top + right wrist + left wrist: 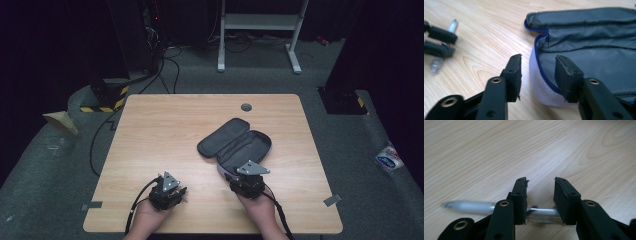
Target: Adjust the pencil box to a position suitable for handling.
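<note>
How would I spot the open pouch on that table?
Find the wooden table; right of its middle lies the pencil case, unzipped and spread flat. It is dark grey with a blue zip and a pale edge, and the right gripper straddles its near rim.

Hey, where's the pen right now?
The pen lies flat on the wooden table near its front edge, crosswise between the left gripper jaws, left of the open pencil case.

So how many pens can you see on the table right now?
1. A single pen lies on the wooden table between the jaws of the left claw, beside the open pencil case. More may be hidden inside the case.
</note>
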The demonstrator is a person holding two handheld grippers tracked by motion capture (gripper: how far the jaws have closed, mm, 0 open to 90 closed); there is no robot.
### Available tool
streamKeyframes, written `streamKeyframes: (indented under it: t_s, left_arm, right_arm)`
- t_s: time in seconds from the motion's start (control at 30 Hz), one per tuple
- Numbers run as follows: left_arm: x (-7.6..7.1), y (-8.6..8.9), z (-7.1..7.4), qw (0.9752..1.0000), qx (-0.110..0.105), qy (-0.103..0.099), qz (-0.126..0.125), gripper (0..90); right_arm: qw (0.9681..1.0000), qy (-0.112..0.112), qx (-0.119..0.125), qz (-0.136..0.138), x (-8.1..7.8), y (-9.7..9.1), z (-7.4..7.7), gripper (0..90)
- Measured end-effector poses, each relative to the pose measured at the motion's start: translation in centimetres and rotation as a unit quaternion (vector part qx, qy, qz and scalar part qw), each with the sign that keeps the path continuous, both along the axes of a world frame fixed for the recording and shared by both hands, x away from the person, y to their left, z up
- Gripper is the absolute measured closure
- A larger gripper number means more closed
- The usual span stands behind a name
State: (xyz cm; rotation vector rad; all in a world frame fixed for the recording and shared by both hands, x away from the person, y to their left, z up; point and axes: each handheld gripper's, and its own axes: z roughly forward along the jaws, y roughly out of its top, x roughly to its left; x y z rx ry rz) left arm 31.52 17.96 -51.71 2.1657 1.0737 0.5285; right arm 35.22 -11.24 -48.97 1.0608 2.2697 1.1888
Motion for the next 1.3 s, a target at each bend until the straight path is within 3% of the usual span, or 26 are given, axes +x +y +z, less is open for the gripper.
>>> streamKeyframes:
  t_s: [0.07,0.1,0.13,0.23,0.4,0.83,0.87,0.9,0.93,1.0,1.07,1.1,1.2,1.23,1.3]
  left_arm:
    - [-0.1,0.7,0.1,0.9999,0.008,-0.002,0.010,63.0]
    - [-0.1,1.2,0.1,0.9998,0.008,-0.001,0.016,63.4]
    - [-0.2,1.4,0.1,0.9998,0.008,-0.001,0.021,63.4]
    - [-0.3,2.5,0.1,0.9994,0.006,0.003,0.034,64.1]
    - [-0.5,4.1,0.2,0.9983,0.000,0.001,0.059,64.5]
    - [-1.2,4.9,1.1,0.9974,-0.017,-0.023,0.066,65.9]
    - [-1.2,4.7,1.1,0.9977,-0.014,-0.029,0.060,66.5]
    - [-1.3,4.6,1.2,0.9978,-0.013,-0.030,0.058,66.5]
    - [-1.2,4.4,1.3,0.9977,-0.020,-0.034,0.055,66.7]
    - [-1.2,4.4,1.4,0.9978,-0.023,-0.034,0.053,66.6]
    - [-1.1,4.1,1.5,0.9977,-0.028,-0.036,0.049,66.3]
    - [-1.1,4.0,1.6,0.9978,-0.029,-0.037,0.048,66.2]
    - [-1.0,3.3,1.6,0.9977,-0.037,-0.042,0.039,64.4]
    - [-1.0,3.3,1.6,0.9977,-0.037,-0.042,0.039,63.7]
    - [-0.9,2.9,1.5,0.9977,-0.040,-0.042,0.035,63.1]
  right_arm:
    - [1.0000,0.002,-0.006,0.000,0.0,0.1,-0.2,59.2]
    - [0.9999,0.004,-0.016,0.001,0.1,0.4,-0.6,66.2]
    - [0.9999,0.004,-0.016,0.001,0.1,0.4,-0.6,66.2]
    - [0.9998,0.006,-0.018,0.009,0.2,1.0,-1.0,78.4]
    - [0.9994,-0.001,-0.021,0.029,-0.1,2.3,-1.0,84.4]
    - [0.9972,-0.010,-0.026,0.070,-1.3,6.3,-1.0,84.0]
    - [0.9967,-0.009,-0.023,0.077,-1.6,6.6,-0.9,78.4]
    - [0.9967,-0.009,-0.023,0.077,-1.6,6.6,-0.9,78.4]
    - [0.9968,-0.009,-0.012,0.079,-1.8,6.4,-0.5,71.6]
    - [0.9969,-0.016,-0.007,0.077,-1.8,6.0,-0.1,68.2]
    - [0.9974,-0.050,-0.007,0.052,-1.7,4.2,1.2,62.8]
    - [0.9977,-0.056,-0.010,0.036,-1.3,3.3,1.6,62.0]
    - [0.9976,-0.064,0.002,-0.025,0.2,-0.4,2.7,60.5]
    - [0.9976,-0.064,0.002,-0.025,0.2,-0.4,2.7,60.5]
    - [0.9952,-0.068,-0.007,-0.070,1.4,-2.8,2.8,57.5]
